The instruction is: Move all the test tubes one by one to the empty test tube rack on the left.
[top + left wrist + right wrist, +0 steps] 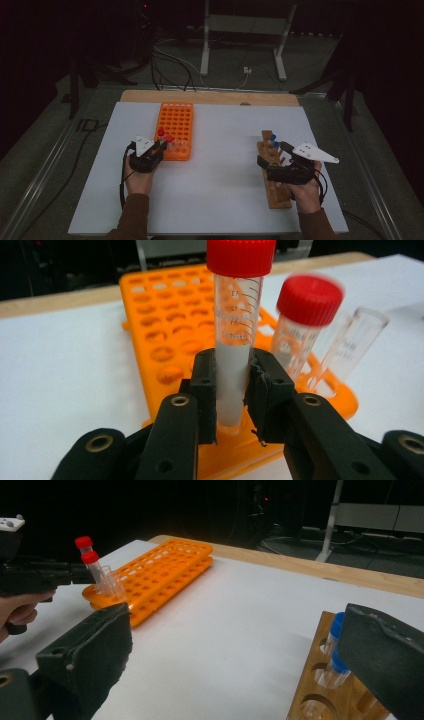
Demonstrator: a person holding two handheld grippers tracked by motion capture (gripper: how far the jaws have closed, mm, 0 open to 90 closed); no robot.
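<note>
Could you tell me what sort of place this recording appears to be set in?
Probably a lab-style test bench: an orange tube rack and a wooden tube rack sit on a white table, capped tubes stand in them, and cables and a metal stand lie behind.

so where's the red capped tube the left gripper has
In the left gripper view the red capped tube stands upright between the left gripper pads, at the near edge of the orange rack, beside another red capped tube standing in the rack.
</note>
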